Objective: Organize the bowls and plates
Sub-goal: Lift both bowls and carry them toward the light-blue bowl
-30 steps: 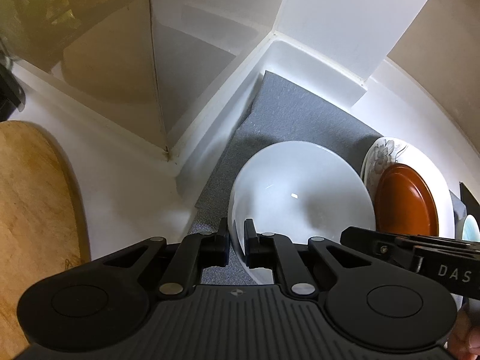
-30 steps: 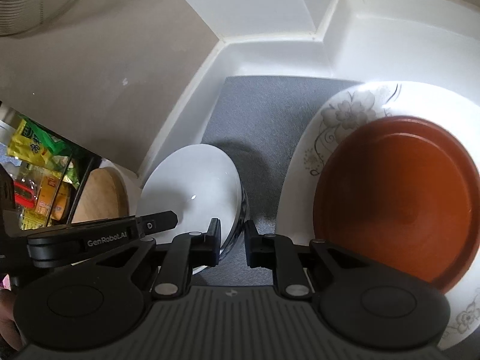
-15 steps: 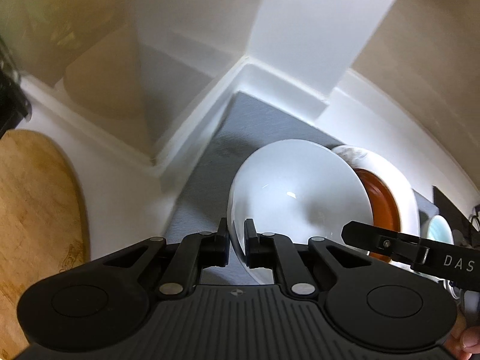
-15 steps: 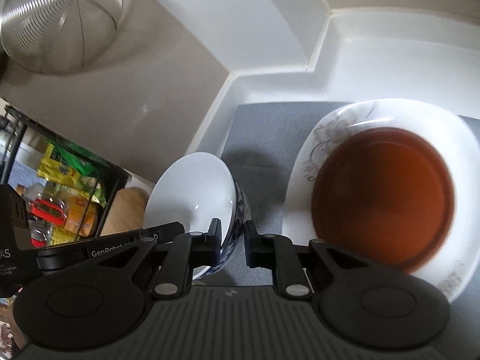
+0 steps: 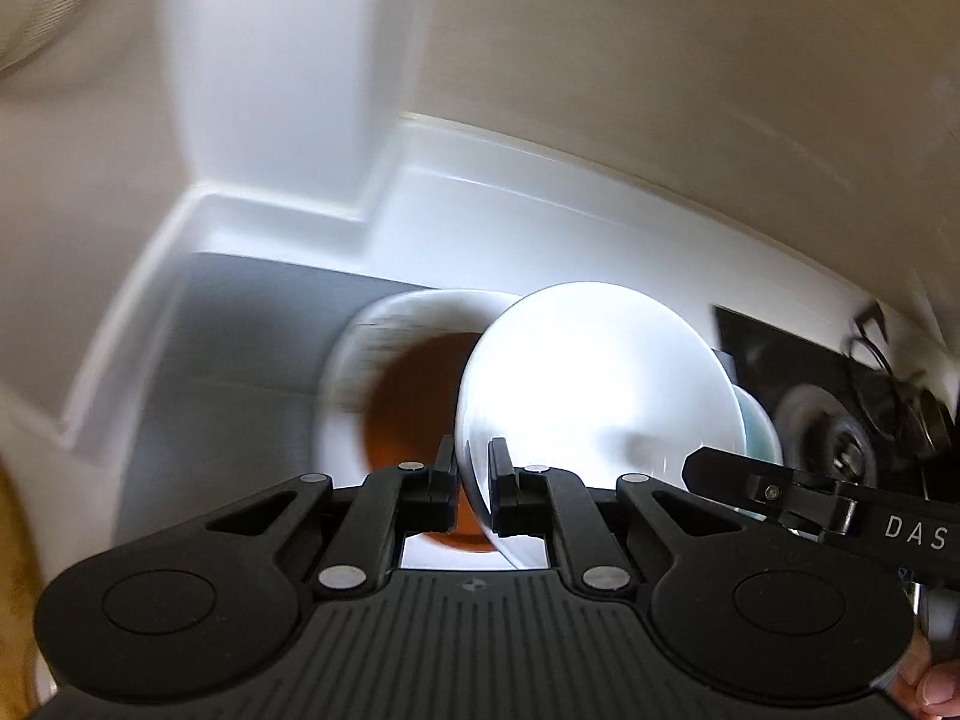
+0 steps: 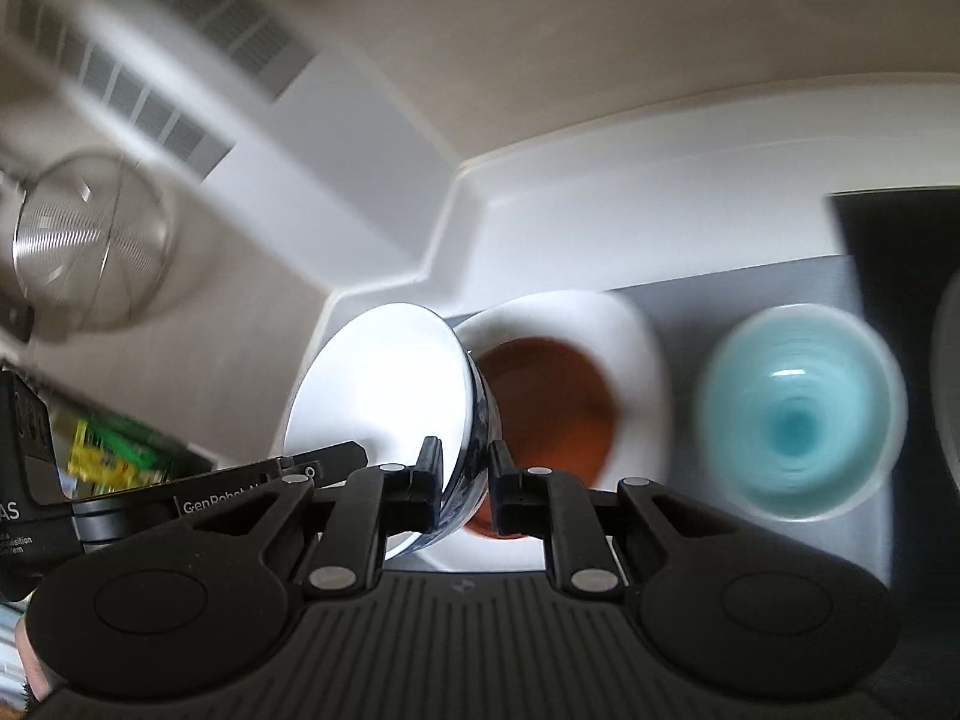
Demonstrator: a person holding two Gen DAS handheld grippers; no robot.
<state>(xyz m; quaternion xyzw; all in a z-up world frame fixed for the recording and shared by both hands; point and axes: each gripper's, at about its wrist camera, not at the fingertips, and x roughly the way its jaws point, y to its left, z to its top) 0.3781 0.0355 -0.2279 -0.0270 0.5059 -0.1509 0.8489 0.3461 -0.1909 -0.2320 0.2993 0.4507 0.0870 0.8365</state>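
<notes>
The white bowl (image 5: 594, 396) is gripped by its rim on both sides: the left claw (image 5: 471, 492) is clenched on the near edge, the right claw (image 6: 465, 495) on the blue-patterned wall. Behind it, at 11 o'clock in the left view, a brown plate (image 5: 414, 408) on a white floral plate (image 5: 348, 372) is half hidden and blurred. A teal bowl (image 6: 798, 408) is seen at 2 o'clock on the grey mat (image 6: 678, 312). Beyond, the white counter (image 5: 540, 228) meets a beige wall (image 5: 660, 48); a mesh strainer (image 6: 90, 246) is smeared
</notes>
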